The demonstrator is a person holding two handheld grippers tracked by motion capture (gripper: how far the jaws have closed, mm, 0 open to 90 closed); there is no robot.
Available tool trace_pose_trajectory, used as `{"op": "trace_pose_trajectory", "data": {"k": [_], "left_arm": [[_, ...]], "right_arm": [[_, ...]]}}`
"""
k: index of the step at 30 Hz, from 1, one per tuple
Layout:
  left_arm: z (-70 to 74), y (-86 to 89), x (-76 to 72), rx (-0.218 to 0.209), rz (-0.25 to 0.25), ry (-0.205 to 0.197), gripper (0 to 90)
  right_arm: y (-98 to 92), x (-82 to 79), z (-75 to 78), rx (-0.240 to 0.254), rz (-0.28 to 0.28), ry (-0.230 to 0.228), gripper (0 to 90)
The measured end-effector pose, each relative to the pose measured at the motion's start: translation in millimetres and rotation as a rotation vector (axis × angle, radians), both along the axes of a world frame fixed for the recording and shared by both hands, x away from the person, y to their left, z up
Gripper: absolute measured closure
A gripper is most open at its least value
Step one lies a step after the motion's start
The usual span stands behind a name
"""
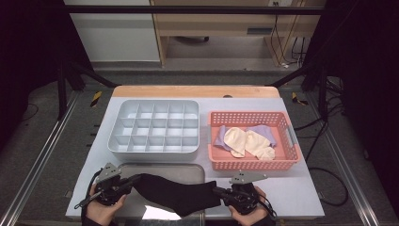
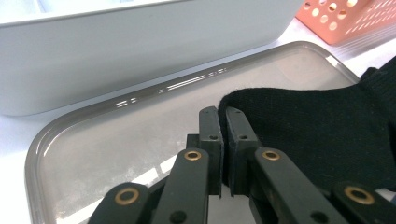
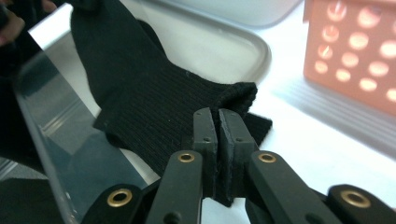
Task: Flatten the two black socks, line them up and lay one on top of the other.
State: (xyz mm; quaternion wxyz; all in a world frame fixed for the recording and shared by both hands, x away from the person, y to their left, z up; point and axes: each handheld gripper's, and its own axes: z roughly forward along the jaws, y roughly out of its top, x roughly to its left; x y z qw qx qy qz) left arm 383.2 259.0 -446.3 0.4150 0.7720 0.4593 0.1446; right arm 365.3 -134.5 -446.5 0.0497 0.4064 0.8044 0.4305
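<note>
From the high view I see the black sock [image 1: 176, 192] stretched between my two grippers at the near edge, over the grey tray [image 1: 188, 169]. The left gripper [image 1: 128, 182] pinches one end, the right gripper [image 1: 220, 192] the other. My left gripper view adds the jaws pressed together on the sock's rounded tip [image 2: 238, 100]; my right gripper view shows them clamped on the ribbed cuff [image 3: 233, 95]. The high view alone gives me the white divided box [image 1: 155, 127] and the pink basket [image 1: 254, 140] with pale socks [image 1: 249, 141].
</note>
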Motion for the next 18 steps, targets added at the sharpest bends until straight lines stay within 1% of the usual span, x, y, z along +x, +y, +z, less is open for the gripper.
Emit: {"op": "trace_pose_trajectory", "data": {"k": [4, 6, 7, 8, 11, 14, 17, 18], "left_arm": [[-2.0, -4.2, 1.6, 0.006, -0.021, -0.004, 85.9], [-3.9, -8.2, 3.1, 0.018, -0.032, 0.003, 85.8], [-4.9, -9.9, 3.6, 0.022, -0.034, 0.004, 85.8], [-5.8, -11.6, 4.1, 0.028, -0.038, 0.007, 85.8], [-7.6, -15.0, 4.9, 0.038, -0.046, 0.012, 85.8], [-7.6, -16.4, 4.8, 0.037, -0.049, 0.013, 85.8], [-8.0, -16.9, 4.7, 0.039, -0.050, 0.014, 85.9], [-8.0, -17.1, 4.9, 0.037, -0.050, 0.015, 86.0]], "right_arm": [[2.3, 2.4, -7.0, -0.046, -0.009, 0.004, 85.5], [4.0, 3.2, -10.0, -0.067, -0.010, -0.007, 85.0], [4.9, 3.7, -11.1, -0.073, -0.013, -0.001, 84.9], [5.2, 4.6, -12.3, -0.079, -0.016, -0.006, 84.8], [5.2, 6.2, -13.9, -0.080, -0.022, -0.013, 84.7], [6.1, 6.9, -14.4, -0.079, -0.022, -0.022, 84.8], [7.7, 6.7, -12.9, -0.072, -0.024, -0.043, 84.8], [7.8, 7.3, -12.7, -0.075, -0.024, -0.060, 84.9]]}}
